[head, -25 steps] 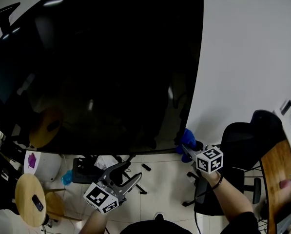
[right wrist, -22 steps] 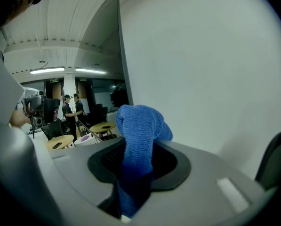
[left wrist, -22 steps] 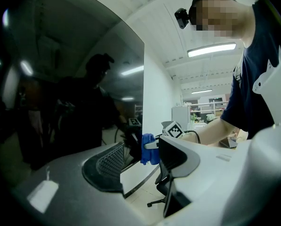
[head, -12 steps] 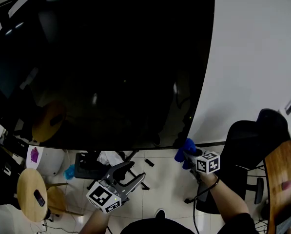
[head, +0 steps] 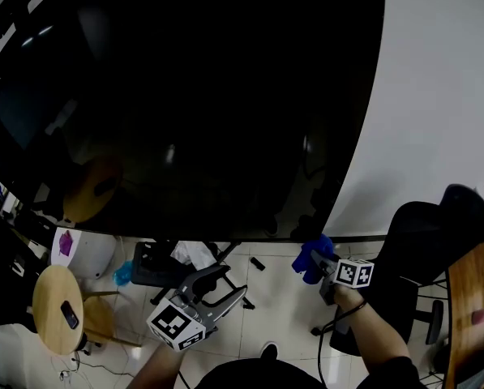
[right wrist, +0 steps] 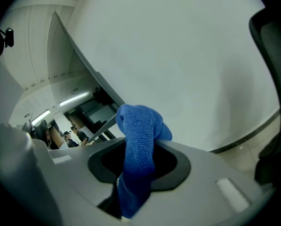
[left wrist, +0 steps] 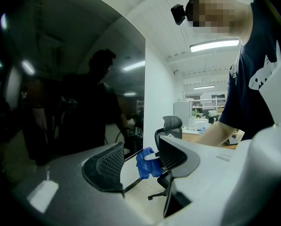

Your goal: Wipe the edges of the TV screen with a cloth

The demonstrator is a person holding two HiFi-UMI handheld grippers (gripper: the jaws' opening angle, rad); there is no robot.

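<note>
Hold the left gripper (head: 221, 292), lower centre, half-open and empty, clear of the TV screen (head: 185, 96); with the right gripper (head: 323, 264) clamped on the blue cloth (head: 309, 258) near the screen's lower right corner, press flat and track the edge steadily.

The TV screen (head: 185, 96) runs off the top and left of the head view, so those edges cannot be seen. The blue cloth (right wrist: 139, 126) goes down between the pinched jaws of the right gripper (right wrist: 138, 160), and its lower end is hidden there. A wooden table (head: 473, 298) is cut off at the right edge. A small dark thing (head: 70, 315) on the round stool (head: 49, 331) is too small to tell.
</note>
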